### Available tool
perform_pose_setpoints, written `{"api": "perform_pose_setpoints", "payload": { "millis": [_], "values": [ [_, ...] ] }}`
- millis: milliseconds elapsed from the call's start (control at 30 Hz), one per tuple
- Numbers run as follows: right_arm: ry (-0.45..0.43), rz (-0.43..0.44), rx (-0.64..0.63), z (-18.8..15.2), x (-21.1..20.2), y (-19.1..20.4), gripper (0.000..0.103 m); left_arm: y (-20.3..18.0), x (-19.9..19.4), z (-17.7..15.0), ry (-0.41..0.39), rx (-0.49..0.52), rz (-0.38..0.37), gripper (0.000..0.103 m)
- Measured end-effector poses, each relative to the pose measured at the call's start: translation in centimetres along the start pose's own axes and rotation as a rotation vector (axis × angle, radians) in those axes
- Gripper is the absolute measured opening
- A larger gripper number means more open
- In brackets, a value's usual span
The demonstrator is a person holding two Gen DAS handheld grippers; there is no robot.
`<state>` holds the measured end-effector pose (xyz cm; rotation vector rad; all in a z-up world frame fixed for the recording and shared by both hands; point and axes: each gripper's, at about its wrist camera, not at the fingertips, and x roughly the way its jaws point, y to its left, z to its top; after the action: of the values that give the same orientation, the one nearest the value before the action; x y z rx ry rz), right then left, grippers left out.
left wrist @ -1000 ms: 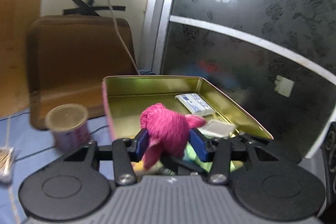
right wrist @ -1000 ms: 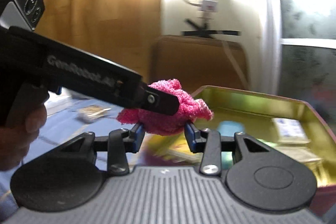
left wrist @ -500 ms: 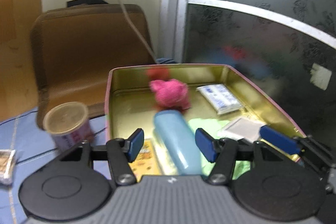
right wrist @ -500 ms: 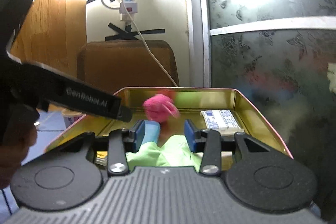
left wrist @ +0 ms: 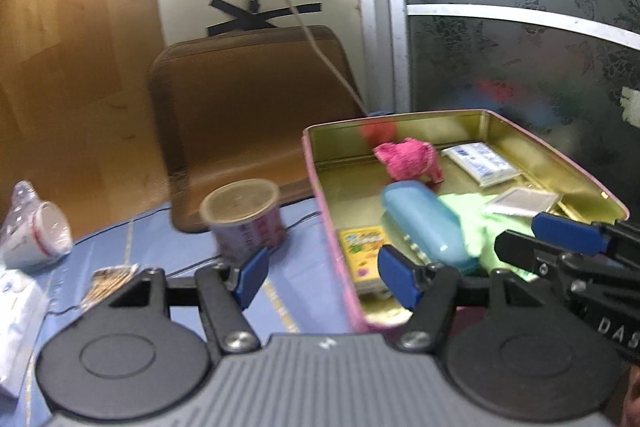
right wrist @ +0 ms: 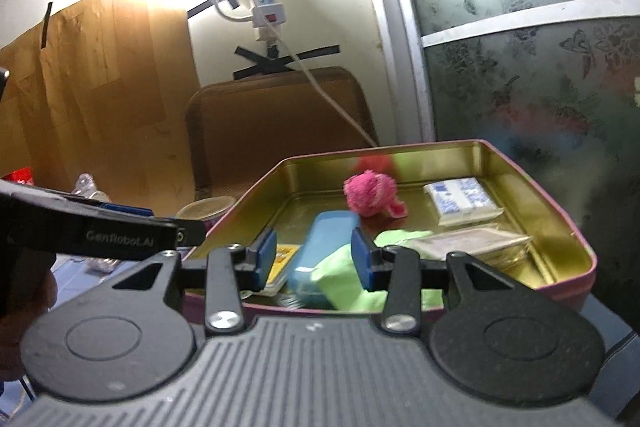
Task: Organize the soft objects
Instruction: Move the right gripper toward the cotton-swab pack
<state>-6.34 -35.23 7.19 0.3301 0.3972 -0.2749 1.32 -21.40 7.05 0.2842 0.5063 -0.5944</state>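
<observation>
Pink plush [right wrist: 370, 195]: seen far in tin [right wrist: 576, 259]; judged light, soft; body best pinched.
Left gripper [left wrist: 320, 277]: jaws apart, empty.
Right gripper [right wrist: 314, 259]: jaws apart, empty.

Blue cloth-covered surface [left wrist: 304, 291] bearing pink-rimmed tin [left wrist: 328, 227], lidded can [left wrist: 244, 223], wrapped cup [left wrist: 36, 235].

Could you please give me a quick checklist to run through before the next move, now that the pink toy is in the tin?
1. Pink toy lies inside the tin, near its back wall: ok.
2. Left gripper open, holding nothing: ok.
3. Right gripper open, holding nothing: ok.
4. Green cloth in the tin: ok.
5. Next soft object outside the tin: cannot tell.
6. Can upright beside the tin, near the left gripper: ok.
</observation>
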Motion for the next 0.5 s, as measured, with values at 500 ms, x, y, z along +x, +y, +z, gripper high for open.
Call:
{"api": "perform_pose_setpoints", "payload": {
  "millis": [500],
  "values": [
    [0.046, 0.101, -0.099, -0.2, 1.2, 6.6, 0.044, 7.0, -1.2, -3.4, 0.02, -0.086, 0.123, 0.065]
  ]
}}
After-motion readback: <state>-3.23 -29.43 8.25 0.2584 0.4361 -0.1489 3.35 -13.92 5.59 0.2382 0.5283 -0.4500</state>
